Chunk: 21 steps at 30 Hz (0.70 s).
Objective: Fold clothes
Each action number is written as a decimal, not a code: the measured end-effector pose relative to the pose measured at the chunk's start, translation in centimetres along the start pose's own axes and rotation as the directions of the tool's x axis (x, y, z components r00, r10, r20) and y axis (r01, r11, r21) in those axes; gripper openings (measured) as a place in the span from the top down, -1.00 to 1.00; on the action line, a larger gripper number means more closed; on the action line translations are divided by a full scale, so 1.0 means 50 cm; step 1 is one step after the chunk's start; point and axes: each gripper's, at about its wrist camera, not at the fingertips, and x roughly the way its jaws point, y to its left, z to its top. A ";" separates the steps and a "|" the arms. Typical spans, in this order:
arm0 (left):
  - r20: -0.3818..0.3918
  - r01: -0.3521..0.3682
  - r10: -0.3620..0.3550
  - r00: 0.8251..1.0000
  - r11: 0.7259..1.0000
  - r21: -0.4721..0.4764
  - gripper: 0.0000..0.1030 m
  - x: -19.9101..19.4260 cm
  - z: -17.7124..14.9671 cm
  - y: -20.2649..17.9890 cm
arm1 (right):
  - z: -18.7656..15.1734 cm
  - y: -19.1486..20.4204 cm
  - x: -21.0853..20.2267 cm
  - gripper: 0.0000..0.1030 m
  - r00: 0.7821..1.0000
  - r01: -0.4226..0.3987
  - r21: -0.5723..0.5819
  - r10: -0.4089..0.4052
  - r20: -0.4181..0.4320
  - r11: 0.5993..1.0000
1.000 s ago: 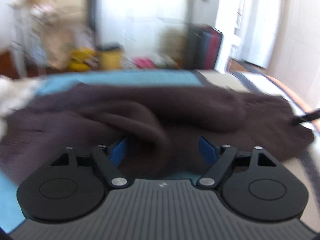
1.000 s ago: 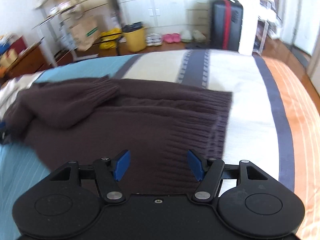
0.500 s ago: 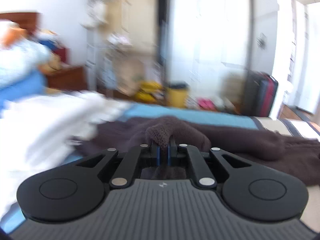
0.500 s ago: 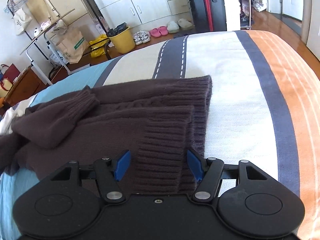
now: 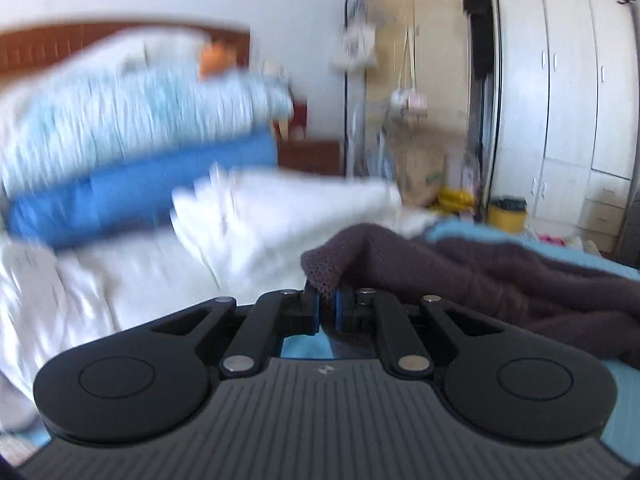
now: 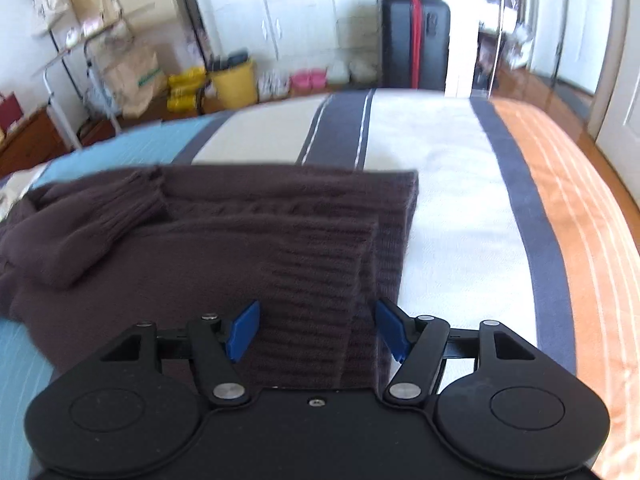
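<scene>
bedding (image 5: 120, 152): smeared by blur, folds unreadable | left gripper (image 5: 327, 304): clamped tight on a raised pinch of the brown sweater (image 5: 460, 264), rest trailing right over the bed | right gripper (image 6: 316, 330): jaws just widened, gaping, pads clear of the sweater's ribbed hem (image 6: 320, 300) lying between them, near edge hidden under claw

Sunlit bedroom, striped bedspread (image 6: 460, 184), white wardrobe (image 5: 568, 92), black suitcase (image 6: 416, 36), wood headboard (image 5: 48, 46), yellow bin (image 6: 236, 84)
</scene>
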 end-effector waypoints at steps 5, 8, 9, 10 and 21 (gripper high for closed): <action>0.072 -0.045 0.052 0.996 0.994 -0.096 0.87 -0.058 0.020 0.028 | -0.023 0.072 0.001 0.57 0.991 0.073 -0.195 -0.049 0.127 0.978; -0.062 -0.081 0.074 0.995 0.989 -0.124 0.87 -0.024 0.000 0.053 | -0.016 0.121 -0.040 0.77 0.979 0.126 -0.307 -0.069 0.191 0.943; -0.111 -0.084 0.068 0.992 0.986 -0.144 0.87 -0.015 -0.008 0.058 | -0.013 0.129 -0.060 0.79 0.976 0.126 -0.318 -0.061 0.207 0.940; -0.149 -0.082 0.062 0.987 0.987 -0.136 0.87 -0.004 -0.015 0.060 | -0.010 0.132 -0.080 0.80 0.976 0.126 -0.313 -0.060 0.211 0.942; -0.265 -0.154 0.116 0.957 0.979 -0.130 0.84 0.026 -0.053 0.103 | -0.090 0.078 -0.248 0.80 0.998 0.005 -0.129 -0.013 -0.062 0.992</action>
